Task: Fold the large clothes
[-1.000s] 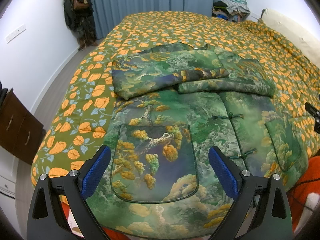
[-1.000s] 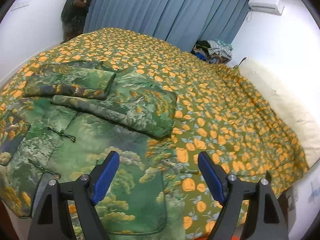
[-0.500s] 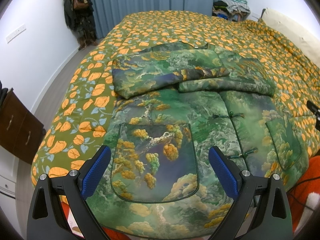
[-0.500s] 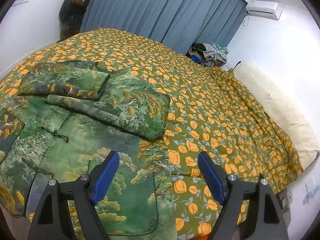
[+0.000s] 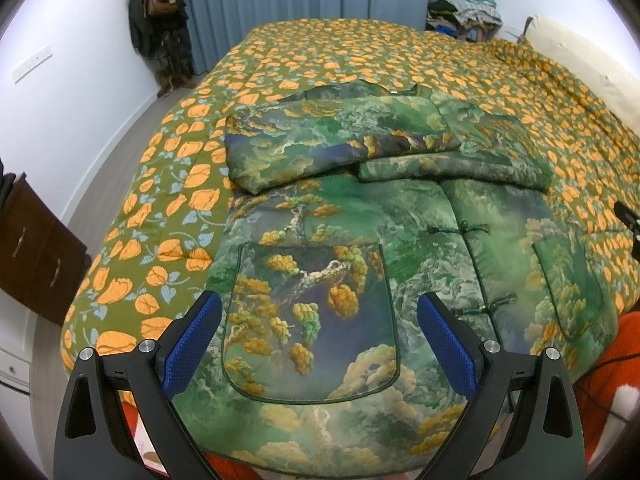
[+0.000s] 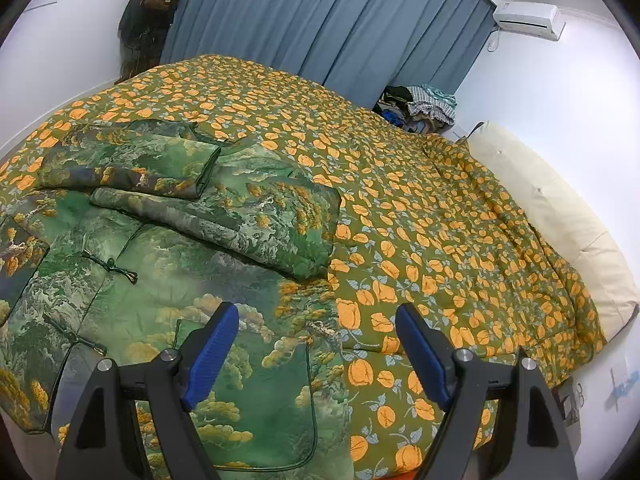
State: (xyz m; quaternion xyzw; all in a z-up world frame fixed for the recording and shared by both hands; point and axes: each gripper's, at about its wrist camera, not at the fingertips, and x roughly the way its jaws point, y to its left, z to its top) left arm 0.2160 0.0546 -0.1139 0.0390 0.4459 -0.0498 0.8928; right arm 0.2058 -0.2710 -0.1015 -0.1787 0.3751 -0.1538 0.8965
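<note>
The left tongs are hanging wide open and holding nothing above the near hem of the padded green jacket, which is lying front-up on the bed with both sleeves already folded across the chest. The right tongs are also standing wide and empty over the jacket's right edge. I judge the next move is gripping the hem and folding it toward the collar. Nothing is blocking; the cream pillow and the clothes pile are lying well apart.

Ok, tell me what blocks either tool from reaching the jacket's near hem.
Nothing visible does. The left tool and right tool stand open above the jacket, with only clear air between them and its hem.
</note>
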